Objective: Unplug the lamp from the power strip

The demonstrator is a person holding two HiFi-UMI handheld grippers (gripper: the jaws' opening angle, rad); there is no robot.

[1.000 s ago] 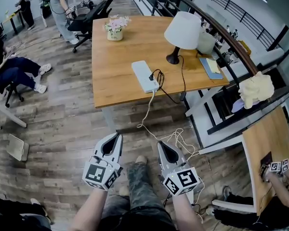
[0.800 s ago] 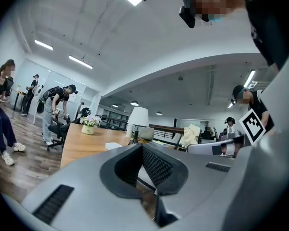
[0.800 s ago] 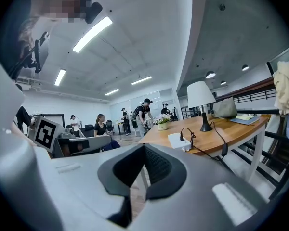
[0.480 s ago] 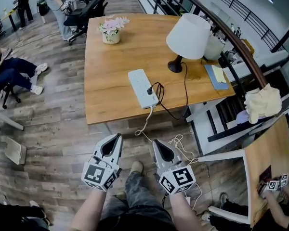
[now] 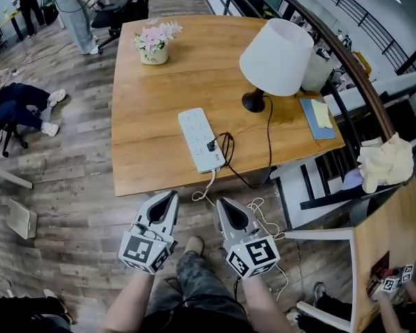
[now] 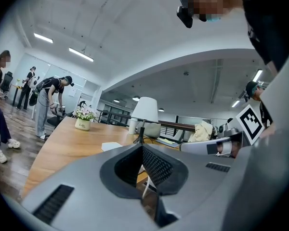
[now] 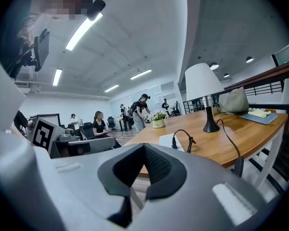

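The left gripper (image 5: pixel 171 195) and right gripper (image 5: pixel 219 202) hang before the wooden bench (image 5: pixel 152 106), jaws clenched, empty. The white-shaded lamp (image 5: pixel 276 53) is plugged into the white oblong power strip (image 5: pixel 198 136).

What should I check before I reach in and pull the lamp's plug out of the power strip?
1. Plug seated: ok. The black plug sits in the near end of the white power strip.
2. Jaws ready to grasp: not ok. The left gripper and right gripper both have their jaws together, with nothing between them.
3. Plug in reach: not ok. Both grippers are over the floor, short of the wooden table's near edge.
4. Cord slack: ok. The lamp cord runs from the lamp and droops over the table edge.
5. Strip fixed down: cannot tell.
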